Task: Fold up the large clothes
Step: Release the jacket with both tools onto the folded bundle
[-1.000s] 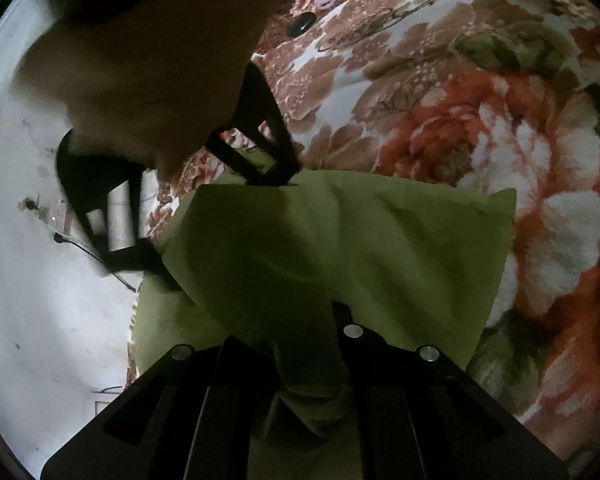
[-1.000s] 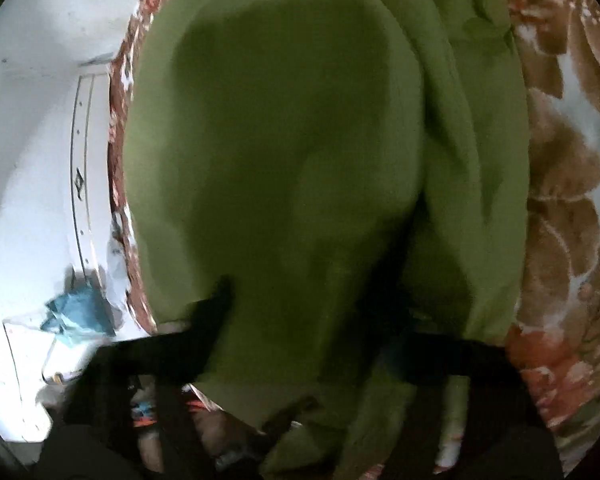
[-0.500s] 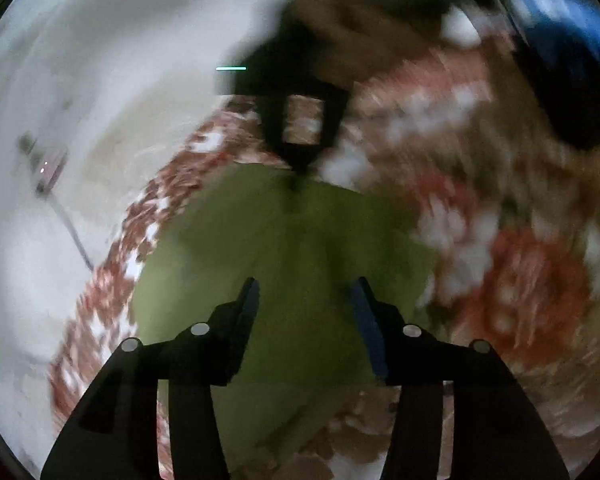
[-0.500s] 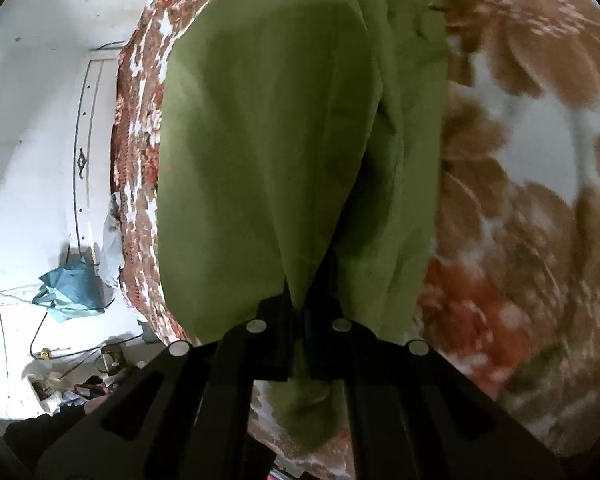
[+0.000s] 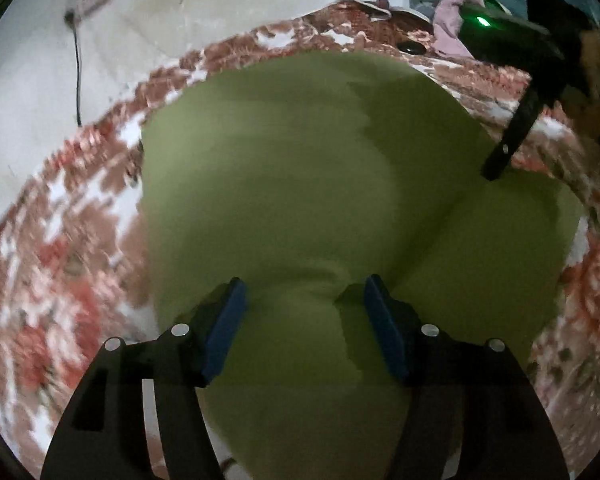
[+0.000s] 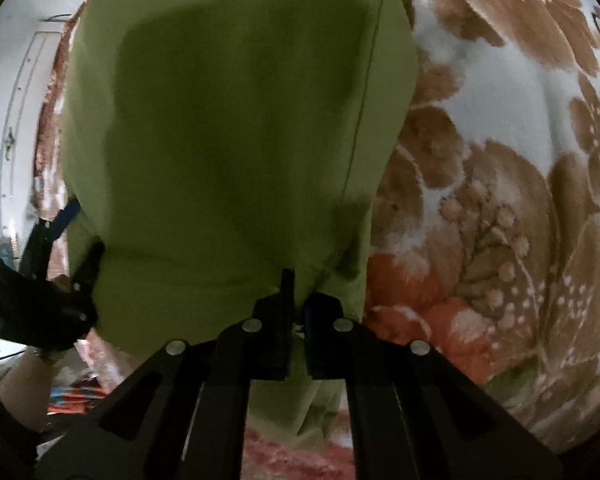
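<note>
An olive-green garment [image 5: 308, 184] lies spread on a floral bedspread [image 5: 60, 264]. My left gripper [image 5: 304, 304] is open, its blue-padded fingers [image 5: 224, 328] standing apart over the garment's near edge, holding nothing. My right gripper [image 6: 296, 312] is shut on the green garment [image 6: 228, 120] at its near edge. The right gripper also shows in the left wrist view [image 5: 504, 156], pinching the cloth at the right. The left gripper shows at the left edge of the right wrist view [image 6: 56, 248].
The floral bedspread [image 6: 500, 184] stretches to the right of the garment. A white wall [image 5: 28, 80] with a hanging cable lies beyond the bed's edge. Pink cloth [image 5: 452, 28] lies at the far end of the bed.
My left gripper let go of the green cloth and now stands open above it. My right gripper stayed shut on the cloth, which now lies flatter and more spread out.
</note>
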